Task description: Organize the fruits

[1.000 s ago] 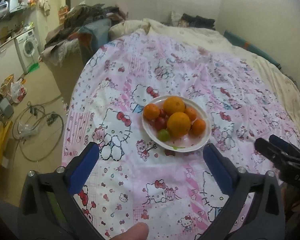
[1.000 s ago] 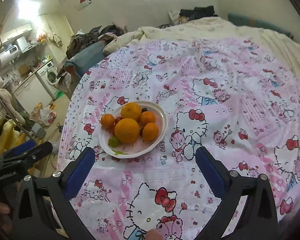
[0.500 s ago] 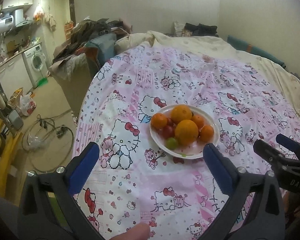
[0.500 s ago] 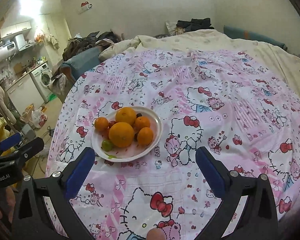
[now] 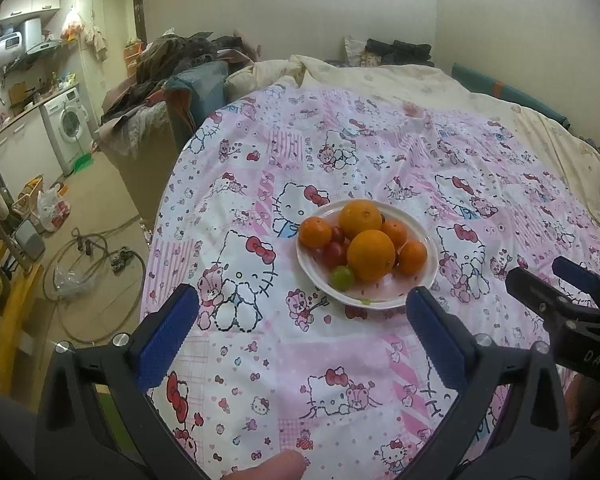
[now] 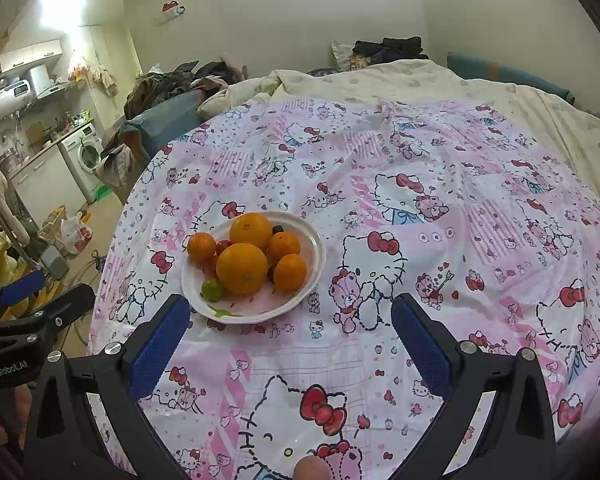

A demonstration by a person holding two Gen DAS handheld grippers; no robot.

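A white plate (image 5: 428, 280) (image 6: 316, 256) sits on a pink cartoon-cat bedsheet. It holds two big oranges (image 5: 371, 255) (image 6: 242, 268), several small tangerines (image 5: 315, 233) (image 6: 290, 273), red cherry tomatoes (image 5: 334, 254) and a green fruit (image 5: 343, 277) (image 6: 213, 289). My left gripper (image 5: 300, 316) is open and empty, just short of the plate. My right gripper (image 6: 288, 322) is open and empty, the plate just ahead of its left finger. Each gripper shows at the edge of the other's view.
The bedsheet (image 5: 340, 160) covers a bed with a cream duvet (image 5: 380, 76) behind. To the left are a pile of clothes (image 5: 172, 68), a washing machine (image 5: 70, 124), hoses on the floor (image 5: 92, 260) and a yellow frame (image 5: 4, 304).
Both grippers have tilted up and drawn back slightly, so the plate sits lower and nearer the fingers in each view. Both stay open and empty.
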